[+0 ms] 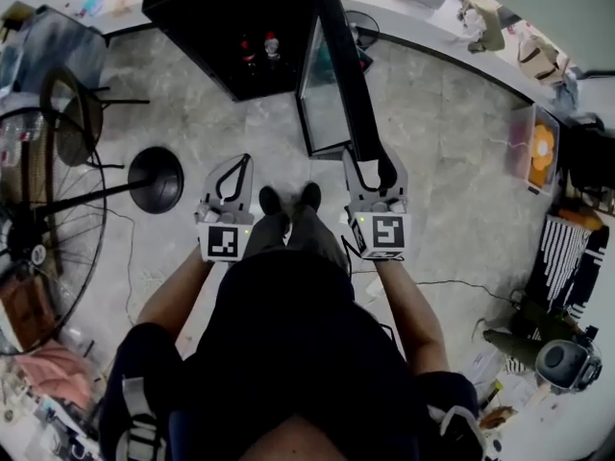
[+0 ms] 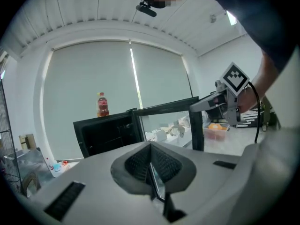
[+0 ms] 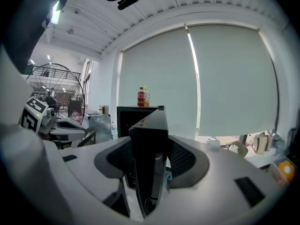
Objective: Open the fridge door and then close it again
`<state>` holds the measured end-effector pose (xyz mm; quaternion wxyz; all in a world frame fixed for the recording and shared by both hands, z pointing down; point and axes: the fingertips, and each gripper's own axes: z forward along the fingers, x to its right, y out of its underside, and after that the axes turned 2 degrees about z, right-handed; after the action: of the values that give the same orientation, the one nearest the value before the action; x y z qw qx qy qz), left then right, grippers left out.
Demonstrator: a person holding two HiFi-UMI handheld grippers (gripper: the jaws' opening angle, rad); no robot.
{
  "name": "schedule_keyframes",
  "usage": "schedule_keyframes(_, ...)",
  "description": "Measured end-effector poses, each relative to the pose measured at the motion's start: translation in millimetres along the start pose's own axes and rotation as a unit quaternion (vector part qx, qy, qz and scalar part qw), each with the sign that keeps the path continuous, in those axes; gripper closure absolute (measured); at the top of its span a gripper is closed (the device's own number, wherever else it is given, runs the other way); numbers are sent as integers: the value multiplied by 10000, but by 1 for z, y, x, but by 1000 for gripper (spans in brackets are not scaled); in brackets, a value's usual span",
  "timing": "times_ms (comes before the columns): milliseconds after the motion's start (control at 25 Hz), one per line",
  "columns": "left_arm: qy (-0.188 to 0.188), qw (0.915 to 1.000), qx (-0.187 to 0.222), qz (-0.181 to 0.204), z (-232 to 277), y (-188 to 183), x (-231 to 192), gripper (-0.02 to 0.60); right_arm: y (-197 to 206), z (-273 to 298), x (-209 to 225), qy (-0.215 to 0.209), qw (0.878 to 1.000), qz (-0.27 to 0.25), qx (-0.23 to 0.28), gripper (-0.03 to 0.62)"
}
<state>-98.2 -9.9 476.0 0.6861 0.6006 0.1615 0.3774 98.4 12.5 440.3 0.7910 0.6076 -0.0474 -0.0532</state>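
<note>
The right gripper (image 1: pixel 373 166) jaws look clamped on the edge of the wide-open door (image 1: pixel 323 104) of the floor-standing fridge (image 1: pixel 221 22), so I'd follow the hinge's arc without twisting (left gripper (image 1: pixel 244 162) closed, empty, alongside).

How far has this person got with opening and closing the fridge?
Opening looks done: the fridge door stands swung wide from the fridge. In hand: the right gripper has the door's free edge between its jaws and appears to clamp it. The left gripper is shut and empty, held off to the side. Left to do: swinging the door back until it closes.
</note>
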Motion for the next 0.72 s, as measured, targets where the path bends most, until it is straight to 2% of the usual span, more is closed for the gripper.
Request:
schedule_keyframes(160, 117, 9998, 161, 50, 6, -7, 11, 560, 1, -6, 16, 7, 10000, 16, 18, 363)
schedule_keyframes(400, 297, 9994, 162, -54, 21, -17, 28, 560, 0, -10, 41, -81, 10000, -15, 42, 365)
schedule_keyframes(720, 468, 9987, 208, 15, 51, -33, 48, 560, 0, -10, 83, -98, 9999, -26, 77, 367)
